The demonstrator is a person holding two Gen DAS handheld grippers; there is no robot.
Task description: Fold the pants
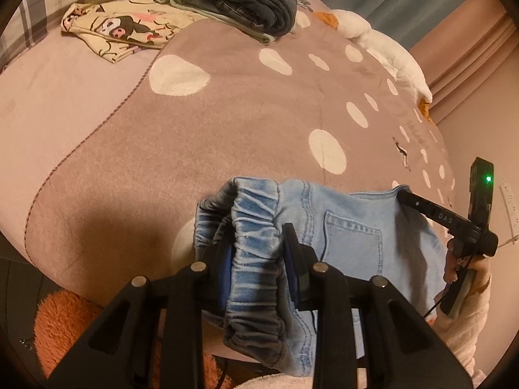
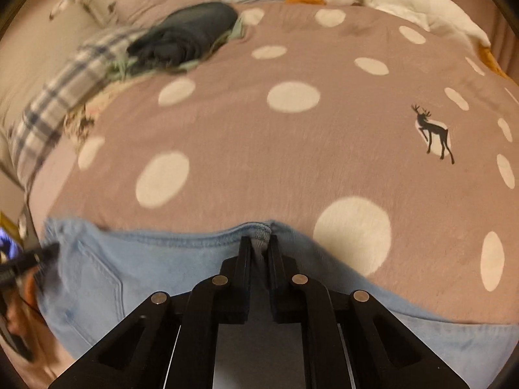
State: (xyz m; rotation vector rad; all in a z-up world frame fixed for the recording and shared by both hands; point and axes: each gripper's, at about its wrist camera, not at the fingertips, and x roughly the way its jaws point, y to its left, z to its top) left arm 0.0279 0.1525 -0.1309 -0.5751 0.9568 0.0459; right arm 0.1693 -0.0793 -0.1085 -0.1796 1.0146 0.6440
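Denim pants point(image 1: 353, 236) edge pinched by both grippers, open blanket point(image 1: 227, 129) beyond

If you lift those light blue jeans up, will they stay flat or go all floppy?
Probably floppy: the light blue jeans already bunch and droop where the left gripper pinches the gathered waistband. Likely not slippery, since the denim looks rough. With the right gripper pinching the edge too, the middle would probably sag.

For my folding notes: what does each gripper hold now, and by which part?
Both hold the light blue jeans. The left gripper clamps the gathered elastic waistband; the right gripper pinches the far edge at a seam.
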